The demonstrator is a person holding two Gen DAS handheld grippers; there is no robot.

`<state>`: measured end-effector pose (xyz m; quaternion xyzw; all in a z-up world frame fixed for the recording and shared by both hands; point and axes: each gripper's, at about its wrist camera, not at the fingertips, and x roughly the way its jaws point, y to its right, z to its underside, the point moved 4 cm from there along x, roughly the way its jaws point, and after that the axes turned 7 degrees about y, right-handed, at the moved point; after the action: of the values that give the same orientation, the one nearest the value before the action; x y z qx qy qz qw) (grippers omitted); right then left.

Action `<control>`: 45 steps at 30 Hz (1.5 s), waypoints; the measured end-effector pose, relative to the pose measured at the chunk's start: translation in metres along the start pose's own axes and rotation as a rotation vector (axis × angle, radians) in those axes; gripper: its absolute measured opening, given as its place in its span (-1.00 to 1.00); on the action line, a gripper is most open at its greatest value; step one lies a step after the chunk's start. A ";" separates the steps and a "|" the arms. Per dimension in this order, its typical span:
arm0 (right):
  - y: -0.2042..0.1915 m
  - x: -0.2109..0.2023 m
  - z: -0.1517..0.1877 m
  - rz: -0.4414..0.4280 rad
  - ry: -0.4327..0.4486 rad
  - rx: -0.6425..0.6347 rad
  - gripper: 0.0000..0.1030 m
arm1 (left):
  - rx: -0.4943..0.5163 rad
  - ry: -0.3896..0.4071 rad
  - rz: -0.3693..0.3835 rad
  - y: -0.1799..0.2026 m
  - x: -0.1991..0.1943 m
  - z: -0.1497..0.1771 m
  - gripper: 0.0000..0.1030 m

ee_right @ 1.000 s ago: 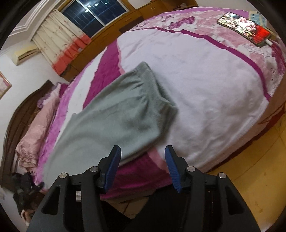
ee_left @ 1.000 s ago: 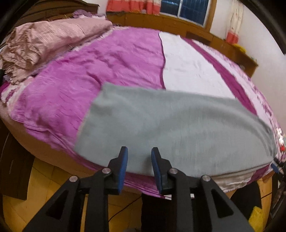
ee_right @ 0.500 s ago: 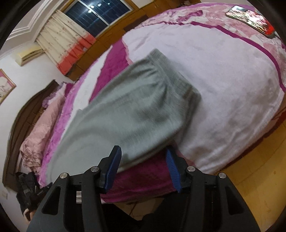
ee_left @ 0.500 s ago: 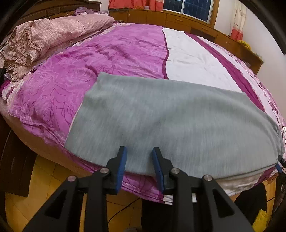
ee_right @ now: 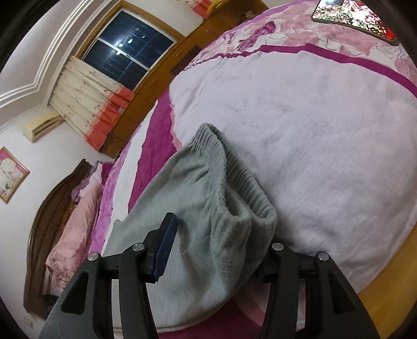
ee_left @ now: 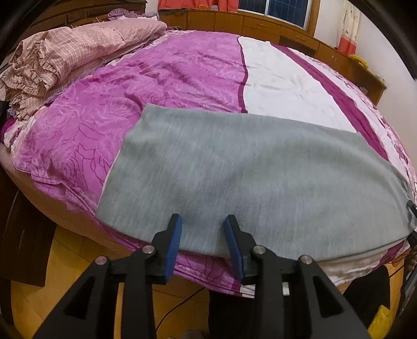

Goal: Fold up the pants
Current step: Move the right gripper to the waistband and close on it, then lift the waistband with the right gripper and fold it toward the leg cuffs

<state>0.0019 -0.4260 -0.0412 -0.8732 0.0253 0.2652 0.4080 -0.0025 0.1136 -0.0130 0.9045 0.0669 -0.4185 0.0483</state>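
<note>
Grey pants (ee_left: 247, 172) lie flat along the near edge of a bed with a magenta and white cover (ee_left: 182, 73). My left gripper (ee_left: 203, 234) is open at the pants' near edge, its blue pads on either side of the cloth edge. In the right wrist view the pants' ribbed waistband end (ee_right: 234, 187) bulges up between my open right gripper's (ee_right: 216, 242) jaws. The left pad (ee_right: 164, 245) shows, while the right pad is hidden behind the grey cloth.
A pink checked quilt (ee_left: 65, 52) is heaped at the bed's far left. A phone (ee_right: 354, 18) lies on the bed at the far right. Wooden cabinets (ee_left: 273, 26) and a window (ee_right: 130, 49) line the back wall. A wooden floor (ee_left: 65, 260) lies below the bed edge.
Both grippers moved in toward the pants. The right gripper now straddles the waistband corner, which covers its right pad. The left gripper's jaws reached the cloth's near edge.
</note>
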 end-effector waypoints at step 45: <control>-0.014 -0.025 -0.024 0.109 0.050 -0.090 -0.74 | 0.025 -0.024 0.048 0.006 -0.009 -0.017 0.54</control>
<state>-0.0051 -0.4378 -0.0067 -0.8944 0.0712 0.2661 0.3525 0.0060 0.1090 0.0049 0.9014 0.0393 -0.4286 0.0477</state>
